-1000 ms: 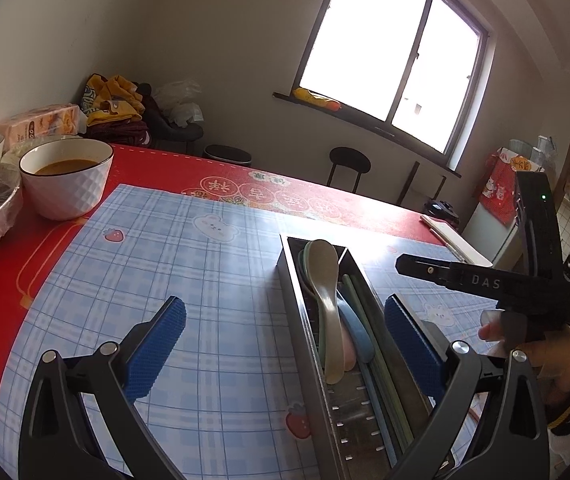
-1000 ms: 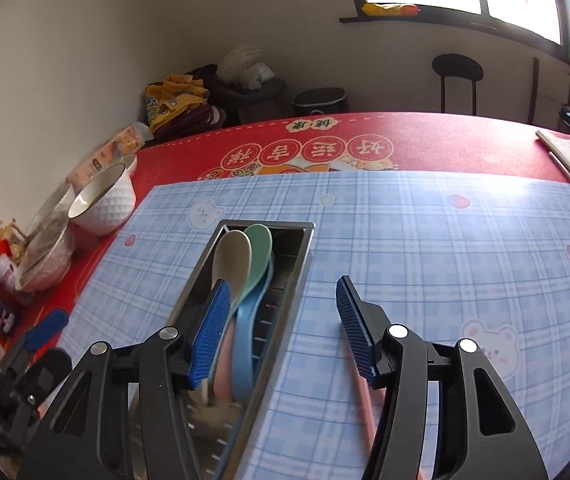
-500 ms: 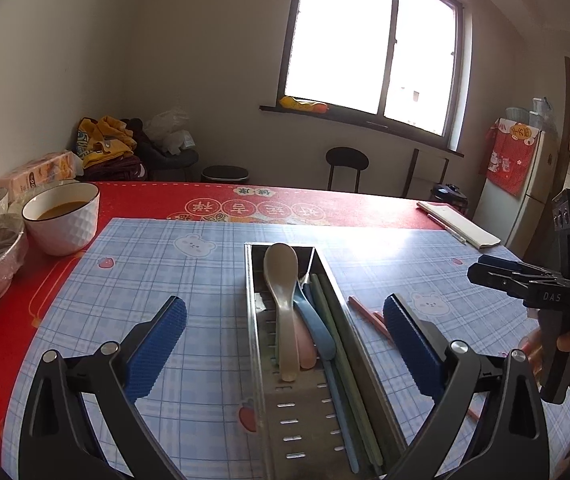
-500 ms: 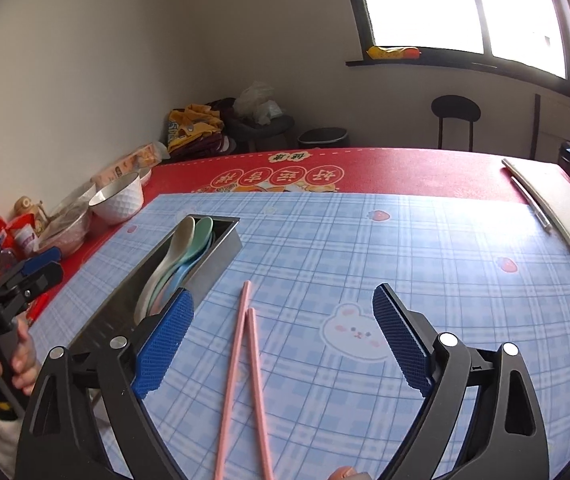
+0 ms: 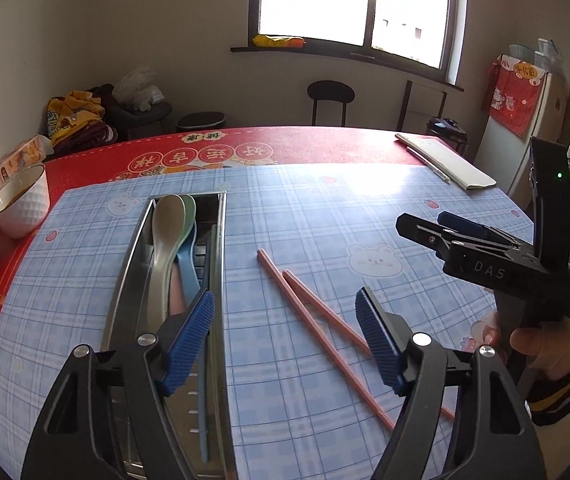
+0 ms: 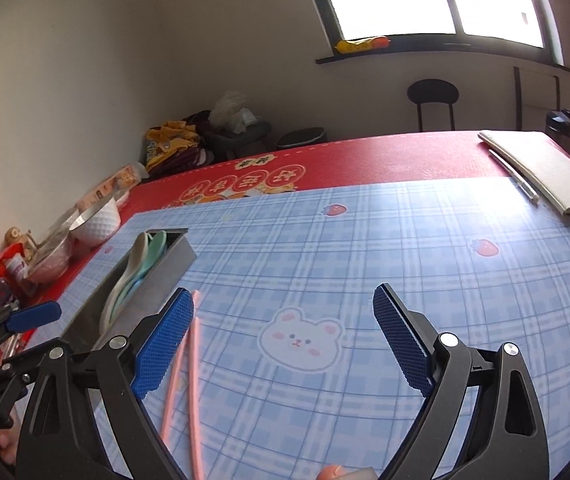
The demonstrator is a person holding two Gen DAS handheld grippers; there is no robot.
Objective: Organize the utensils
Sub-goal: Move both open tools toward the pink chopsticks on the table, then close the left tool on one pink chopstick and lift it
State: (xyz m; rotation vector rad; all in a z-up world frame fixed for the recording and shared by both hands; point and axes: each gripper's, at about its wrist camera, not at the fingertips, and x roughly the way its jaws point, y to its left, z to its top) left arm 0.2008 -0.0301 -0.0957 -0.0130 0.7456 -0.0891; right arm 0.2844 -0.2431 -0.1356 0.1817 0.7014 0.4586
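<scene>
Holding both the left gripper point(image 5: 285, 336) and right gripper point(image 6: 283, 340) released and empty, we are hovering over the pink chopsticks point(image 5: 309, 316) lying on the bench beside the steel tray point(image 5: 127, 264), where spoons point(image 5: 165, 236) are already resting.

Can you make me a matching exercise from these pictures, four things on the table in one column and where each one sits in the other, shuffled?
Things:
1. pink chopsticks
2. spoons
3. white bowl
4. folded cream cloth

Places:
A. inside the metal tray
B. far right corner of the red tablecloth
C. loose on the blue checked mat, right of the tray
D. on the red cloth, left of the mat

Pairs: 1-C, 2-A, 3-D, 4-B
</scene>
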